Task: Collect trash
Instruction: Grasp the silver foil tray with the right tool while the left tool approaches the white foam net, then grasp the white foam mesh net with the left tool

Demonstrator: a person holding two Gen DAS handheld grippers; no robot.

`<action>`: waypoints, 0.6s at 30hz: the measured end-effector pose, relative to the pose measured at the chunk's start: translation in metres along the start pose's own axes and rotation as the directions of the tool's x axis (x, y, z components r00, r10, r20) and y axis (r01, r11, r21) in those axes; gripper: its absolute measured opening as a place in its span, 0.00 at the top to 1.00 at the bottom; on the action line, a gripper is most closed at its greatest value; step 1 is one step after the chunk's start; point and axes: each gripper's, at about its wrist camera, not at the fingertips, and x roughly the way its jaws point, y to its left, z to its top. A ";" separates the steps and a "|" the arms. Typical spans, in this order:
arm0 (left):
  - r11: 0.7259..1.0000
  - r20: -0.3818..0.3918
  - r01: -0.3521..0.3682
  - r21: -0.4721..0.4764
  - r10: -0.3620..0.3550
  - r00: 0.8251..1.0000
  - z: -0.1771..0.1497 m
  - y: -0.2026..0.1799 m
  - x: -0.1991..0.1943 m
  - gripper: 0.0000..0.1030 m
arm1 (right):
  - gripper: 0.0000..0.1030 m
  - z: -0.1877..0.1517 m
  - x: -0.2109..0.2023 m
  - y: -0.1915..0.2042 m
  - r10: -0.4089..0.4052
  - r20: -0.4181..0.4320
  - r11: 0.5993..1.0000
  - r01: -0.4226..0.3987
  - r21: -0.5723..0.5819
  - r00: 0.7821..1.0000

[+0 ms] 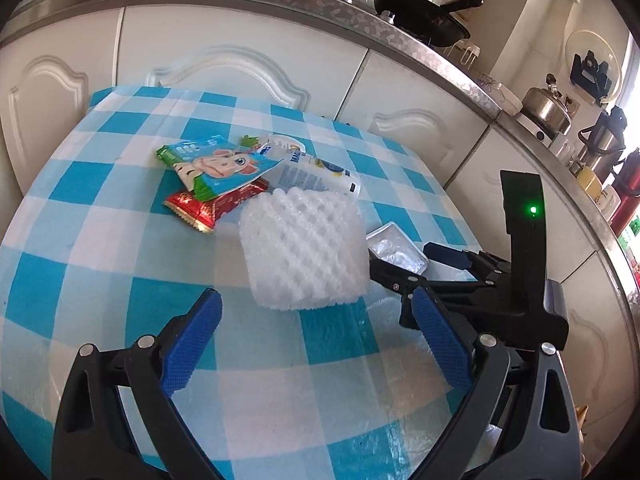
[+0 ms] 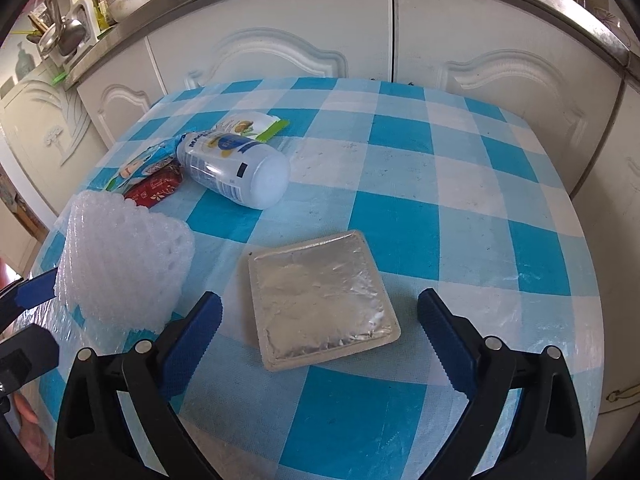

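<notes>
Left hand-held gripper spread, empty, over the checked bench. Right hand-held gripper spread, empty, astride the foil tray. Foam net beside the tray. Farther: bottle, wrappers touching. Behind: white cabinets, counter with pan, kettle.
</notes>
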 end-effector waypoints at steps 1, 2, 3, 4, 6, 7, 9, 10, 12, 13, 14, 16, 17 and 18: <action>1.000 -0.002 -0.006 0.004 0.006 1.000 0.002 -0.002 0.005 0.07 | 0.07 0.000 0.000 -0.001 -0.001 0.001 1.000 0.001 0.001 1.000; 1.000 -0.002 -0.012 0.004 0.012 1.000 0.004 -0.003 0.010 0.07 | 0.11 0.000 0.000 -0.001 -0.014 0.003 1.000 0.014 -0.001 1.000; 1.000 -0.006 -0.017 0.003 0.017 1.000 0.007 -0.004 0.014 0.07 | 0.15 0.000 0.000 -0.001 -0.031 0.006 0.999 0.031 -0.008 1.000; 1.000 -0.011 -0.020 0.001 0.020 1.000 0.009 -0.005 0.020 0.07 | 0.25 -0.001 -0.001 -0.001 -0.057 0.012 0.998 0.057 -0.016 0.998; 0.999 -0.018 -0.031 -0.008 0.031 0.999 0.013 -0.005 0.029 0.07 | 0.31 -0.002 -0.003 -0.003 -0.075 0.020 0.997 0.075 -0.016 0.997; 0.999 -0.024 -0.035 -0.012 0.034 0.999 0.014 -0.005 0.033 0.07 | 0.32 -0.002 -0.003 -0.004 -0.070 0.022 0.997 0.070 -0.011 0.997; 0.999 -0.024 -0.041 -0.018 0.040 0.999 0.016 -0.005 0.039 0.07 | 0.34 -0.003 -0.004 -0.007 -0.060 0.030 0.998 0.060 0.003 0.998; 0.999 -0.023 -0.049 -0.017 0.049 0.999 0.017 -0.005 0.040 0.07 | 0.34 -0.003 -0.005 -0.008 -0.055 0.032 0.998 0.054 0.008 0.998; 0.998 -0.024 -0.066 -0.018 0.065 0.998 0.018 -0.005 0.044 0.07 | 0.34 -0.003 -0.006 -0.011 -0.042 0.038 0.999 0.042 0.019 0.998; 0.997 -0.026 -0.074 -0.021 0.073 0.997 0.019 -0.005 0.047 0.07 | 0.35 -0.003 -0.006 -0.012 -0.037 0.040 0.999 0.036 0.024 0.999; 0.996 -0.027 -0.081 -0.021 0.081 0.996 0.019 -0.005 0.048 0.07 | 0.35 -0.003 -0.006 -0.012 -0.031 0.042 0.999 0.030 0.029 0.999; 0.996 -0.033 -0.093 -0.013 0.093 0.995 0.019 -0.007 0.052 0.07 | 0.35 -0.003 -0.007 -0.014 -0.017 0.046 0.999 0.015 0.040 0.999; 0.995 -0.032 -0.101 -0.005 0.101 0.994 0.018 -0.008 0.052 0.07 | 0.35 -0.003 -0.007 -0.015 -0.008 0.049 0.999 0.006 0.047 0.999; 0.994 -0.028 -0.113 0.006 0.113 0.993 0.018 -0.010 0.052 0.07 | 0.35 -0.003 -0.008 -0.017 0.003 0.052 0.998 -0.006 0.055 0.999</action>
